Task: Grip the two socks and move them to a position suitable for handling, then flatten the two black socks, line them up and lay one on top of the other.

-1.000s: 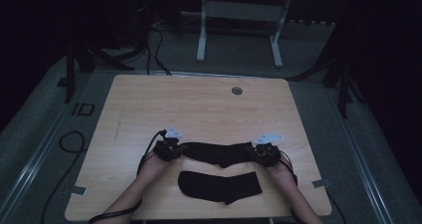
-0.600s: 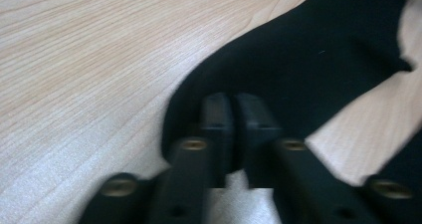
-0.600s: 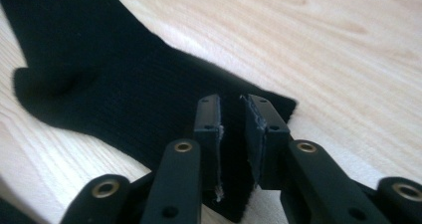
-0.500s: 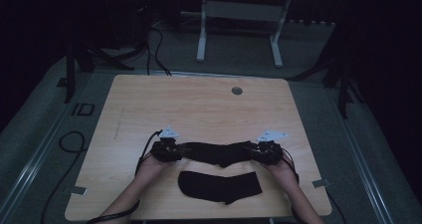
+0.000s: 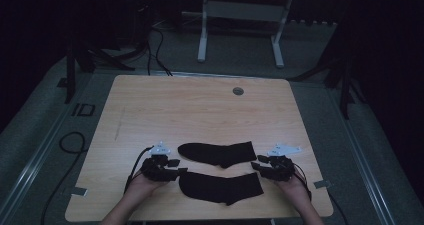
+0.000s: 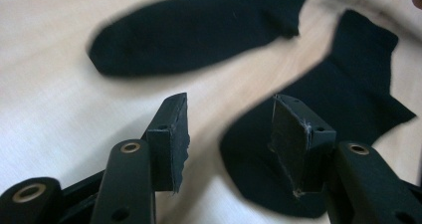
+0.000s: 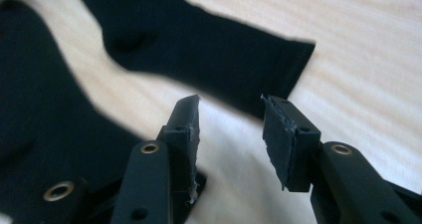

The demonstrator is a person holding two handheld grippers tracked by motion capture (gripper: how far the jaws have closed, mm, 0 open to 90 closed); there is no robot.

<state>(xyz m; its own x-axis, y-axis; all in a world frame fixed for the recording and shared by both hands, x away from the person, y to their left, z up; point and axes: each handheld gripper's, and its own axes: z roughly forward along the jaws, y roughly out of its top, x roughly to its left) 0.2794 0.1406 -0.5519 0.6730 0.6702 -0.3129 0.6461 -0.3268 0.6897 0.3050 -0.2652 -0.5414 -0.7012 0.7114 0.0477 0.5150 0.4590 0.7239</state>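
Two socks on the table (image 5: 200, 110): far sock (image 5: 217, 152) behind near sock (image 5: 220, 186).

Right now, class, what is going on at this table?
A person holds a two-jaw gripper in each hand over a wooden table with two black socks on it. The far sock and the near sock lie flat, side by side and apart. The left gripper sits at the socks' toe end and the right gripper at the cuff end, both with jaws open, holding nothing.

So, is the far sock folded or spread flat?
Spread flat: the far sock lies full length on the table, toe to cuff, with no fold.
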